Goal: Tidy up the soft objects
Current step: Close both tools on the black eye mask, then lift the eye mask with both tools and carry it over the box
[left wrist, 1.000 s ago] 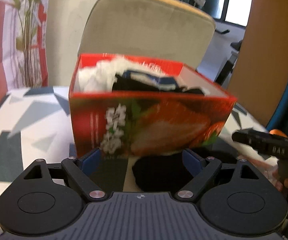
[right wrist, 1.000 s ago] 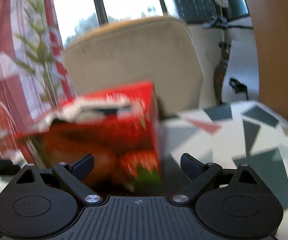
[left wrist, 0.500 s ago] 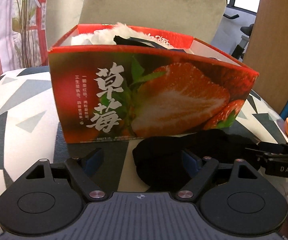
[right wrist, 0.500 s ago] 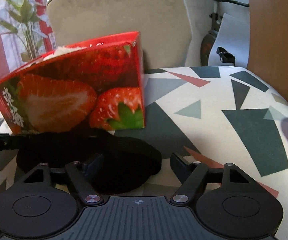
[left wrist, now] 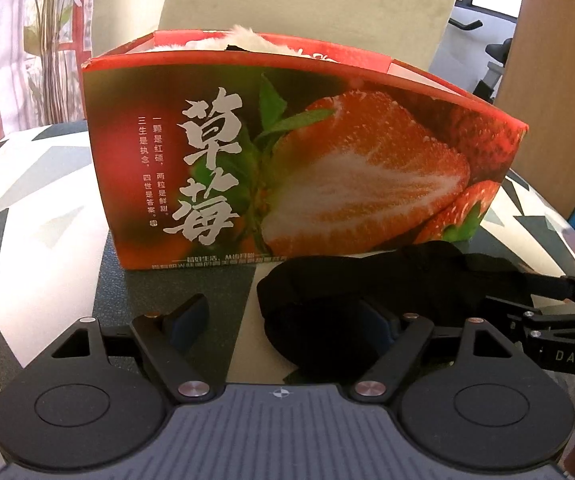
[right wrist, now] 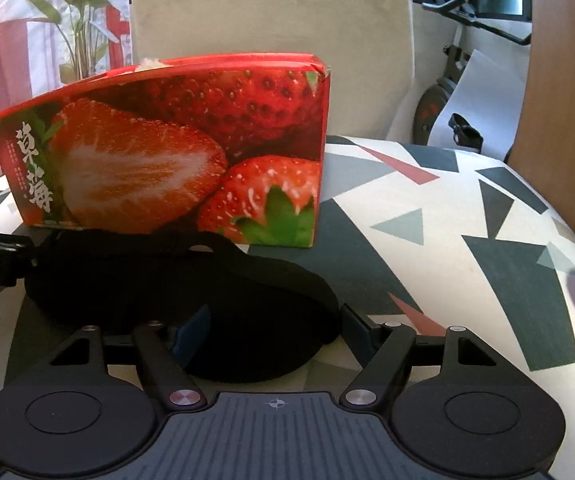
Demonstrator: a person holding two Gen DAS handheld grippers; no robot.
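Left view: I see white fluff point(left wrist: 243, 38) topping the strawberry box point(left wrist: 287, 160); left gripper point(left wrist: 283, 320) apart, closing, one pad beside the black mask point(left wrist: 367, 300).
Right view: bare box end; right gripper point(right wrist: 275, 328) apart, straddling mask, grip unclear.

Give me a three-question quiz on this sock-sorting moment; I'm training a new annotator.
1. True or false: the black cloth lies inside the strawberry box.
2. What shows above the box's rim? A) white fluffy fabric B) a green bottle C) a book
3. Fill in: both ends of the black cloth sit between the fingers of the left gripper and the right gripper, on the patterned ____.

Key: 1 false, it lies on the table in front of the box. 2 A. 3 tablecloth.
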